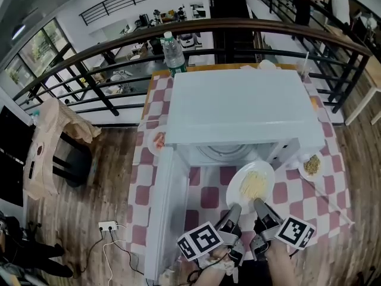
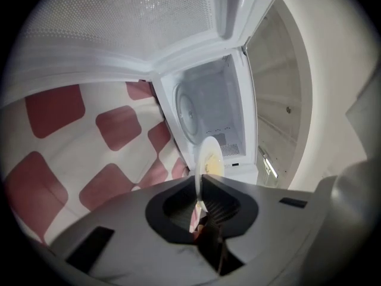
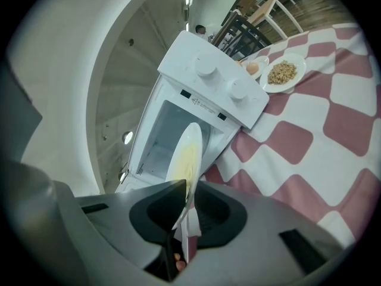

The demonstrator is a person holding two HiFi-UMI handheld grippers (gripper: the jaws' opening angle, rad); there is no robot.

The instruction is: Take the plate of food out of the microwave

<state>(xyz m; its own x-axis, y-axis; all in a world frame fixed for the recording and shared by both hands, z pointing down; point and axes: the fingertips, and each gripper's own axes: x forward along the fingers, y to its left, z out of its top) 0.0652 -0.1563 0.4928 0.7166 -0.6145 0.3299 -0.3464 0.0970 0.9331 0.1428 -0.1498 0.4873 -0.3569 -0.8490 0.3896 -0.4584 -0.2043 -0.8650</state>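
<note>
The microwave (image 1: 244,109) and plate (image 1: 233,192) are white, the food (image 1: 254,185) pale yellow, the tablecloth (image 1: 208,196) red-and-white checked.

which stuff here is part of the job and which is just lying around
In the job: plate of noodles, held by left gripper and right gripper; microwave, standing open.
Lying about: water bottle; side plate of food; small plate; checked cloth.

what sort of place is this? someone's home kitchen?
Probably not a home: it looks like a mezzanine in an office or lab building. A curved dark metal railing overlooks cluttered workbenches on a lower floor, and the white microwave sits on a red-and-white checked tablecloth.
</note>
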